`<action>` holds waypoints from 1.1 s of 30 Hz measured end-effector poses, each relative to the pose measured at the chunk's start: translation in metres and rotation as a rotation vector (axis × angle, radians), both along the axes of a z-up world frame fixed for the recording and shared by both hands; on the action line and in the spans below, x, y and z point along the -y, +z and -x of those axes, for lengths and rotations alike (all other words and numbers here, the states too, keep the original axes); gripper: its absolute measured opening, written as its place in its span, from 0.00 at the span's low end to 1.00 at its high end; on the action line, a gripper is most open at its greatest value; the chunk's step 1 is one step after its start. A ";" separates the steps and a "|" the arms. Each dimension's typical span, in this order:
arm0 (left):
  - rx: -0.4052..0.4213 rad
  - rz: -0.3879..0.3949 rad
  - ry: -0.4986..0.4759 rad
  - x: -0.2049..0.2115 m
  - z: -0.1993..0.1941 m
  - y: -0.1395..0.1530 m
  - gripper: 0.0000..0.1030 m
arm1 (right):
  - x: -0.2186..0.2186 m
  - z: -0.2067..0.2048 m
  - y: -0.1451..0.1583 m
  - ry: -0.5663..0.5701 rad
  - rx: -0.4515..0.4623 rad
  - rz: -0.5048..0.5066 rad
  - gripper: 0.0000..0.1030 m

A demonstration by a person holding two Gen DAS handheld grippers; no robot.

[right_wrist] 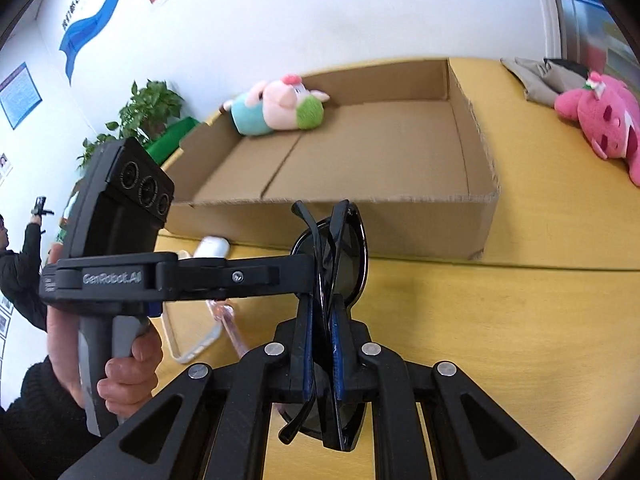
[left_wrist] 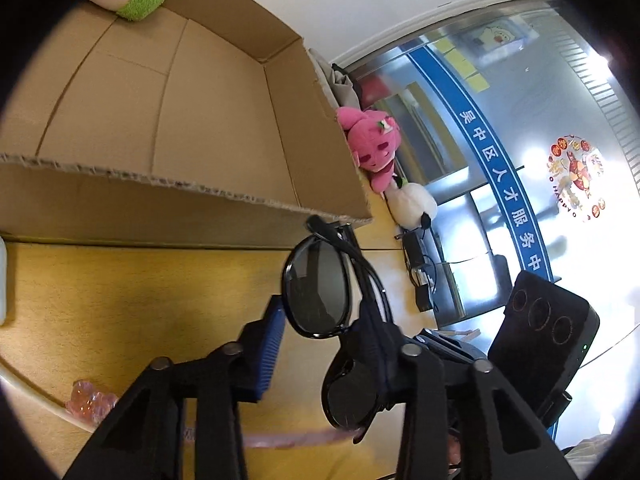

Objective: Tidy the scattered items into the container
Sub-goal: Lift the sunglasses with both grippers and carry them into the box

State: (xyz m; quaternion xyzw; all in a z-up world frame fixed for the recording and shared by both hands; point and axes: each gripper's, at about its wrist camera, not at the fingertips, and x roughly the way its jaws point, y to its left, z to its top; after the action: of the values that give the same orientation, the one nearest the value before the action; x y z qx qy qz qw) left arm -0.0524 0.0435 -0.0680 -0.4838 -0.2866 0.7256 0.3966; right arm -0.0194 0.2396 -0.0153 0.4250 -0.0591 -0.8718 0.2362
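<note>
My right gripper (right_wrist: 322,344) is shut on folded black sunglasses (right_wrist: 340,264) and holds them above the yellow table, just in front of the open cardboard box (right_wrist: 400,224). My left gripper (left_wrist: 316,344) is open; the sunglasses (left_wrist: 320,292) stand between its spread fingers (left_wrist: 268,348), and I cannot tell if they touch. The left gripper reaches in from the left in the right wrist view (right_wrist: 248,276). A pig plush (right_wrist: 276,108) lies in the box's far left corner.
A pink plush (right_wrist: 600,124) and a white plush (left_wrist: 412,204) lie on the table right of the box. A clear pink item (right_wrist: 228,320), a white object (right_wrist: 212,248) and a clear tray (right_wrist: 192,344) lie at the front left. A black charger (left_wrist: 420,276) sits near the window.
</note>
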 end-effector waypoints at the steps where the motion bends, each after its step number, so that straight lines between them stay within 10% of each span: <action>1: -0.001 -0.010 0.005 0.002 0.001 0.003 0.16 | 0.000 -0.002 0.004 0.003 -0.007 0.012 0.09; 15: -0.212 0.009 0.019 0.019 0.037 0.106 0.07 | 0.022 0.027 0.081 0.045 -0.179 0.018 0.09; 33: -0.358 0.106 0.008 0.030 0.183 0.203 0.08 | 0.059 0.185 0.174 0.029 -0.239 0.029 0.09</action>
State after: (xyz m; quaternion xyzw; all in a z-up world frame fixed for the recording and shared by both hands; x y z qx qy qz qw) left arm -0.2354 0.0135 0.1353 -0.3659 -0.1749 0.8158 0.4123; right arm -0.2048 0.1807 0.1587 0.3154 -0.0371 -0.9118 0.2603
